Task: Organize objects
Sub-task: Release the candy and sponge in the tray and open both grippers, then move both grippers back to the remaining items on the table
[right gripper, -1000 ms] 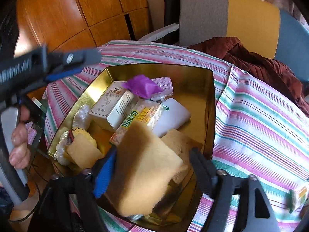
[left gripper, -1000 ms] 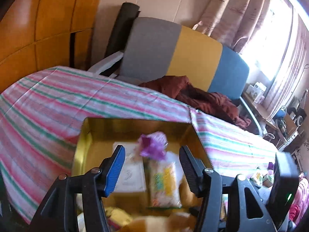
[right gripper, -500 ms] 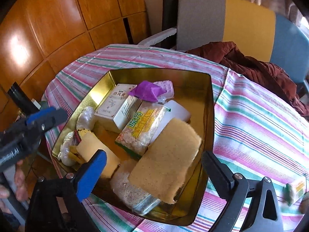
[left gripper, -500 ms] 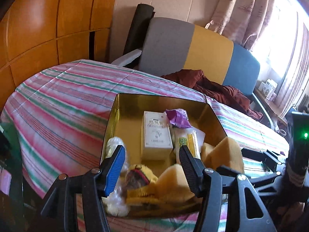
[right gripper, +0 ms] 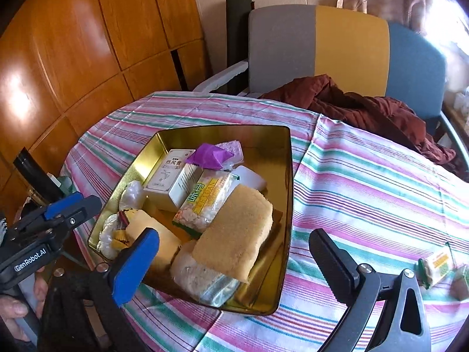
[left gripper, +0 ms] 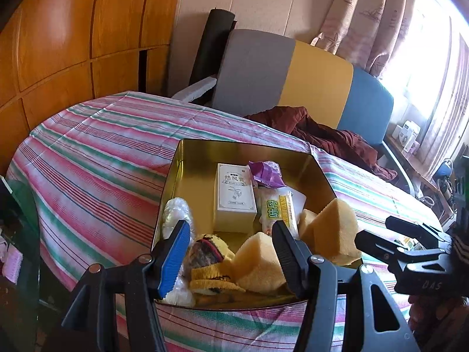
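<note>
I see gold tin (right gripper: 288,193), shiny inside. Desk cloth (right gripper: 366,182) striped pink, green, white. White box (left gripper: 234,193), black print. Purple wrapper (right gripper: 209,157). Tan sponge (right gripper: 234,234). Snack pack (right gripper: 205,202) green-yellow label. Chair (left gripper: 293,76) grey, yellow, blue panels; maroon garment (right gripper: 366,111). My tools: one blue pad (left gripper: 174,259), rest black.

Glossy gold metal tin (right gripper: 288,193) (mirror-bright walls); rough matt sponge (right gripper: 237,234); crinkly plastic packet (right gripper: 205,199); striped cloth surface (right gripper: 366,182).

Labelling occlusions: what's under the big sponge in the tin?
The sponge lies on a pale bagged bundle, its far end against the snack pack and a white box. Anything beneath its middle is covered.
</note>
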Motion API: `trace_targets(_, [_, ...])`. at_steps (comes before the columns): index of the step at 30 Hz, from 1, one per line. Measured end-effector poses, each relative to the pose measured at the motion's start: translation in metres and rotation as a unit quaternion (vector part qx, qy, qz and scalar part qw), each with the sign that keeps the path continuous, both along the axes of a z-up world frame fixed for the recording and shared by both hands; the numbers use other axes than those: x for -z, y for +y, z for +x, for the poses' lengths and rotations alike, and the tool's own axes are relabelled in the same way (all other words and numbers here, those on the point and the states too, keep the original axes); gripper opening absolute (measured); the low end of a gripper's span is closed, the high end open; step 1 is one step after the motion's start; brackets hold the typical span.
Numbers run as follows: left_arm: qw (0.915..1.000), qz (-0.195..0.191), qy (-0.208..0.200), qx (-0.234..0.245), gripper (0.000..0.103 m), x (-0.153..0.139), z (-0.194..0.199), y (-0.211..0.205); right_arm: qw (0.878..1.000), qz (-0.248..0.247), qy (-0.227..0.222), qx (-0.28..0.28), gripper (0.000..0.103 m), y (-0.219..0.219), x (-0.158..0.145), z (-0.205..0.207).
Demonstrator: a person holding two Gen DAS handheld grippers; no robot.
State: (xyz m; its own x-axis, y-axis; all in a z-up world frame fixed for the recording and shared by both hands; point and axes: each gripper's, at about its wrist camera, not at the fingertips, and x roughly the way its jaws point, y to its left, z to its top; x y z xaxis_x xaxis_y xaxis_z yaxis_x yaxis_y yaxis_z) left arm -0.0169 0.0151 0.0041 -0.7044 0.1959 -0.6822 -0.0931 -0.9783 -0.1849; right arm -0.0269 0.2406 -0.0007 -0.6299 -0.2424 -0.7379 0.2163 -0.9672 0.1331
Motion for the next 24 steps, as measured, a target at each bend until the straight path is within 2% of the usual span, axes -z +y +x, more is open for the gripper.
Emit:
trace_targets(11, [0.9995,-0.024,0.011,-0.014,0.059,-0.004,0.011,0.002,1.000,0.019,-0.006,-0.007,0.103,-0.012,0.009,0.012])
trace_targets(24, [0.9996,-0.023,0.010,-0.012,0.059,-0.005,0.018,-0.001,1.000,0.020,-0.004,-0.005,0.103,-0.012,0.007,0.019])
